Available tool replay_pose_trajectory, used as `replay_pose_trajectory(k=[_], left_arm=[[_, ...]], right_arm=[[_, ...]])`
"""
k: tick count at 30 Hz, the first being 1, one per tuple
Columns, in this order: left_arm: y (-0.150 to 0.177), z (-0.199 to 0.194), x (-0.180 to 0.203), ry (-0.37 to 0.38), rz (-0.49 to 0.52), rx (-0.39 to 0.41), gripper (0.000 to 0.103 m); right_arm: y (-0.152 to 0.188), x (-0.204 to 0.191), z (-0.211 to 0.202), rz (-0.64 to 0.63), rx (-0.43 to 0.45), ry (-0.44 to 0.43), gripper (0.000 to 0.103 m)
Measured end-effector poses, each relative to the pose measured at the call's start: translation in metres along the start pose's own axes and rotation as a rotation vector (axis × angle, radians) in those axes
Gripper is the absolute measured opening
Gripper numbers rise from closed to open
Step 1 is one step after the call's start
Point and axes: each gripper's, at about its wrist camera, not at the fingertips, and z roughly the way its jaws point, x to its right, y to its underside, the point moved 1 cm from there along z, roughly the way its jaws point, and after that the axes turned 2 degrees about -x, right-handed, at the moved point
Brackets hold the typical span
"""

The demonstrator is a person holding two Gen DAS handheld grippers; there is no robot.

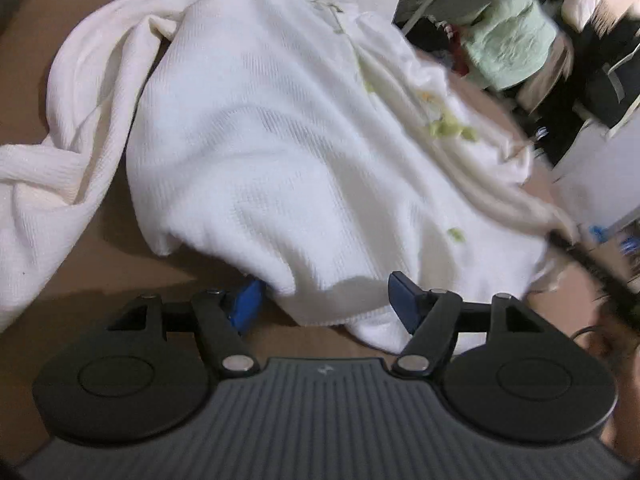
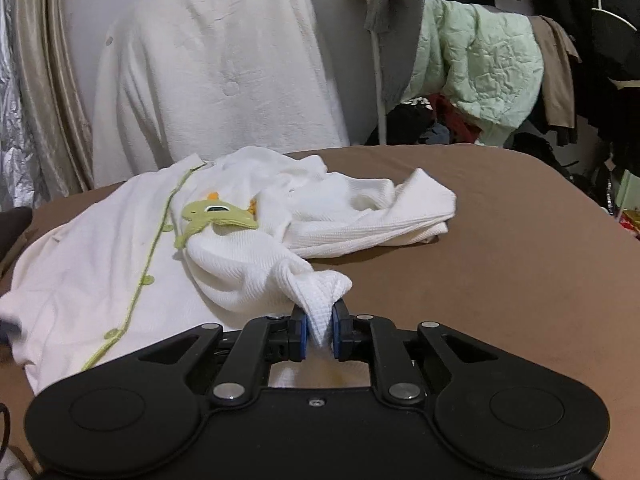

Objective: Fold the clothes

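Note:
A white waffle-knit garment (image 2: 120, 264) with green trim and a green animal patch (image 2: 212, 216) lies crumpled on the brown table (image 2: 520, 260). My right gripper (image 2: 320, 330) is shut on a bunched corner of this garment, which rises in a twisted ridge from the pile. In the left wrist view the same white garment (image 1: 260, 140) fills the middle, with a sleeve (image 1: 80, 92) trailing off to the left. My left gripper (image 1: 325, 298) stands open. The garment's near hem drapes between its blue fingertips (image 1: 404, 296) without being pinched.
A chair draped in white cloth (image 2: 216, 68) stands behind the table. A rack crowded with hanging clothes, among them a pale green quilted piece (image 2: 480, 64), fills the right. Curtains (image 2: 40, 80) hang at the left. Bare brown table shows at the right (image 2: 540, 320).

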Motion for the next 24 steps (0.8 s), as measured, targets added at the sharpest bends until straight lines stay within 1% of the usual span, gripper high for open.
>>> replay_pose_trajectory(k=[1,2,3,4,5,6,7,8,9,10,11,12,13,14,15,17,18,19,20,21,22,23,24], left_arm=[[-0.001,0.003,0.003,-0.023,0.012,0.001,0.068],[-0.002,0.006,0.005,-0.047,0.024,0.002,0.068],[-0.003,0.009,0.008,-0.07,0.036,0.003,0.068],[-0.004,0.012,0.011,-0.093,0.048,0.005,0.068],[-0.004,0.012,0.011,-0.099,0.046,0.025,0.065],[-0.002,0.011,0.011,-0.092,0.055,0.032,0.062],[-0.001,0.01,0.012,-0.084,0.064,0.039,0.04],[-0.001,0.009,0.013,-0.068,0.076,0.041,0.02],[-0.002,0.008,0.014,-0.051,0.088,0.043,0.018],[-0.003,0.008,0.015,-0.034,0.101,0.045,0.014],[-0.004,0.007,0.016,-0.017,0.112,0.048,0.009],[-0.005,0.004,0.015,-0.001,0.104,0.067,0.009],[-0.007,0.0,0.014,0.015,0.097,0.086,0.008],[-0.009,-0.003,0.014,0.03,0.091,0.105,0.008],[-0.012,-0.008,0.017,0.032,0.106,0.13,0.008],[-0.03,-0.014,0.031,0.043,0.181,0.176,0.008],[-0.044,-0.017,0.042,0.045,0.213,0.191,0.008],[-0.058,-0.02,0.052,0.048,0.244,0.207,0.008],[-0.072,-0.02,0.062,0.043,0.251,0.218,0.008],[-0.087,-0.021,0.072,0.038,0.258,0.229,0.008],[-0.102,-0.021,0.081,0.033,0.263,0.241,0.008],[-0.117,-0.019,0.083,0.018,0.231,0.277,0.009],[-0.133,-0.016,0.086,0.004,0.198,0.313,0.012]], right_arm=[[0.001,0.002,0.0,0.0,-0.002,0.007,0.018],[0.002,0.004,-0.001,0.0,-0.005,0.014,0.025],[0.003,0.007,-0.001,0.004,-0.007,0.021,0.03],[0.005,0.012,-0.002,0.013,-0.01,0.025,0.038],[0.006,0.016,-0.004,0.023,-0.012,0.028,0.046],[0.007,0.02,-0.006,0.034,-0.015,0.02,0.049],[0.008,0.024,-0.007,0.045,-0.017,0.007,0.055],[0.009,0.029,-0.009,0.056,-0.02,-0.018,0.061],[0.01,0.032,-0.01,0.064,-0.03,-0.048,0.064],[0.011,0.034,-0.011,0.071,-0.044,-0.076,0.071],[0.012,0.033,-0.01,0.062,-0.065,-0.099,0.078],[0.014,0.031,-0.008,0.045,-0.091,-0.12,0.083],[0.015,0.028,-0.006,0.028,-0.117,-0.141,0.091],[0.017,0.024,-0.001,-0.003,-0.145,-0.147,0.093],[0.018,0.02,0.005,-0.04,-0.174,-0.147,0.093],[0.019,0.013,0.025,-0.101,-0.231,-0.104,0.091],[0.014,0.012,0.034,-0.115,-0.252,-0.115,0.087],[0.007,0.011,0.041,-0.121,-0.27,-0.142,0.07],[-0.001,0.01,0.048,-0.128,-0.288,-0.17,0.036],[-0.014,0.011,0.052,-0.117,-0.286,-0.21,0.02],[-0.029,0.012,0.054,-0.098,-0.274,-0.255,0.013],[-0.045,0.014,0.057,-0.08,-0.263,-0.301,0.013],[-0.062,0.019,0.061,-0.028,-0.236,-0.332,0.013]])
